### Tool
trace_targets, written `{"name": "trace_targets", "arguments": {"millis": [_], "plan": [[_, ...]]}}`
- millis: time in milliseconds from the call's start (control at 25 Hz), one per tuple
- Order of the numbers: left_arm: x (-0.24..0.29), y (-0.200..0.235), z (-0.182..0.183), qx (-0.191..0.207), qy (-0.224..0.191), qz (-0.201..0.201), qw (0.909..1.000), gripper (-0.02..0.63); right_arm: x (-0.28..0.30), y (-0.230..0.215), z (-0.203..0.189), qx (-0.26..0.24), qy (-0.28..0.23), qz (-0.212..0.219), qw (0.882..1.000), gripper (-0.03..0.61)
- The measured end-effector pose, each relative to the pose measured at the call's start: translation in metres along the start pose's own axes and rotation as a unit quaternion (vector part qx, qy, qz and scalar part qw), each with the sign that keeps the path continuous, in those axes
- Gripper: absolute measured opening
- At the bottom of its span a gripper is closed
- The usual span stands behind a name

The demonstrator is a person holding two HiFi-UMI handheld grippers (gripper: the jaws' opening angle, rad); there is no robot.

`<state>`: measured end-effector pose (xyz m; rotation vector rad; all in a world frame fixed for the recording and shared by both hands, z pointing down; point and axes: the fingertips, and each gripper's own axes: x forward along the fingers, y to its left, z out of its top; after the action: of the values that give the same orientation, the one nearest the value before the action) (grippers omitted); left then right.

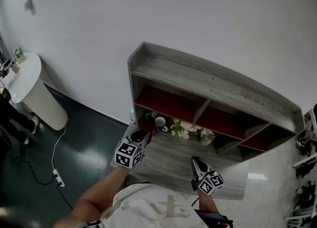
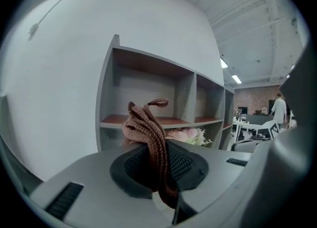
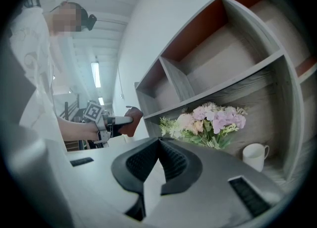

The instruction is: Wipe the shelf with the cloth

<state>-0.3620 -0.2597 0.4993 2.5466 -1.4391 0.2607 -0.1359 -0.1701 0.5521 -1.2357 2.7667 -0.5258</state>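
Left gripper (image 2: 157, 165): jaws clamped on brown knitted cloth (image 2: 147, 128), bunched, a loop poking up past the tips. Grey wood-grain shelf unit with red back panels (image 1: 213, 81) lies straight ahead of the cloth, long axis running left to right. Cloth is at the shelf's left end, near white mug (image 1: 160, 121) and pink-and-white flower bunch (image 1: 185, 129). Right gripper (image 3: 159, 159): jaws together, nothing between them, set farther back. Left is the nearer one.
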Motion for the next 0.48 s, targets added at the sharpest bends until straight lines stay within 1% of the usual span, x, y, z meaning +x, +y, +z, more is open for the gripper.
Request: {"name": "trace_targets", "arguments": {"millis": [80,160,280,480], "plan": [[0.011,0.015,0.015,0.020,0.006,0.024,0.9995,0.067,0.001,-0.002,0.001,-0.001,-0.002,-0.003,1.000,0.005],[0.023,0.031,0.029,0.030,0.014,0.044,0.9985,0.067,0.001,-0.005,0.002,0.000,-0.003,-0.007,1.000,0.005],[0.042,0.052,0.045,0.030,0.028,0.064,0.9971,0.067,0.001,-0.009,0.002,0.001,-0.005,-0.013,1.000,0.005],[0.069,0.079,0.061,0.034,0.052,0.099,0.9931,0.067,0.000,-0.014,0.001,0.003,-0.003,-0.025,1.000,0.005]]}}
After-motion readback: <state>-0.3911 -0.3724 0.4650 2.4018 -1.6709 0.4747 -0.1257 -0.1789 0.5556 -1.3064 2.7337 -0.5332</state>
